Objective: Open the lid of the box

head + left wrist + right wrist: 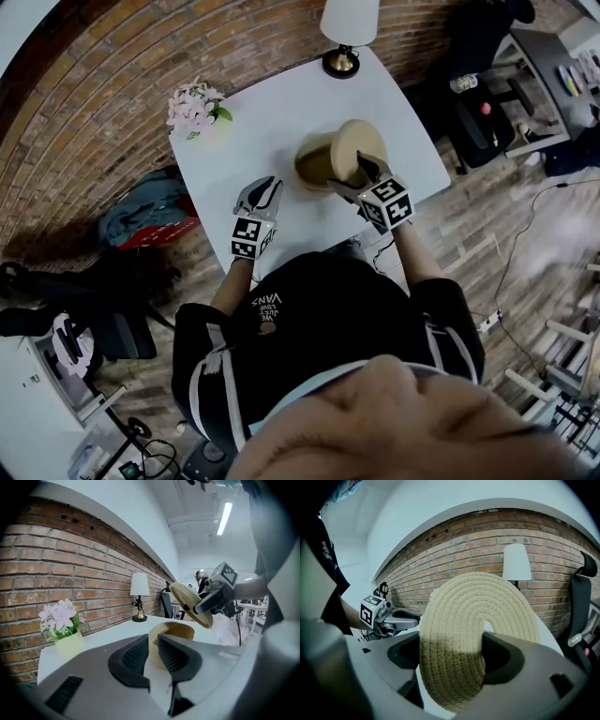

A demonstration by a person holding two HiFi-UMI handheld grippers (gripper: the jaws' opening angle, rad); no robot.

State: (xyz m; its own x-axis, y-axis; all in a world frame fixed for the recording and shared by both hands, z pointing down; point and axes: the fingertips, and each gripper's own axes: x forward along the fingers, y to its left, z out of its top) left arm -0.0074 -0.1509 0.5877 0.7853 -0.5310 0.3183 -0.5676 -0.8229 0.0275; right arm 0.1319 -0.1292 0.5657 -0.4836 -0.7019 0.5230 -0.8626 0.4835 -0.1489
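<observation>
head view: the round woven box sat open on the white counter. its lid was raised off it and tilted, held by the right gripper. the left gripper hung near the box, not touching it.

left gripper view: its jaws stood slightly apart on nothing (the box showed beyond them).

right gripper view: the jaws clamped the lid's edge.

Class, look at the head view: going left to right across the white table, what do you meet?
flowers → left gripper → box → right gripper, clamped on the lid. The lamp is left out: it overlaps box and lid.
</observation>
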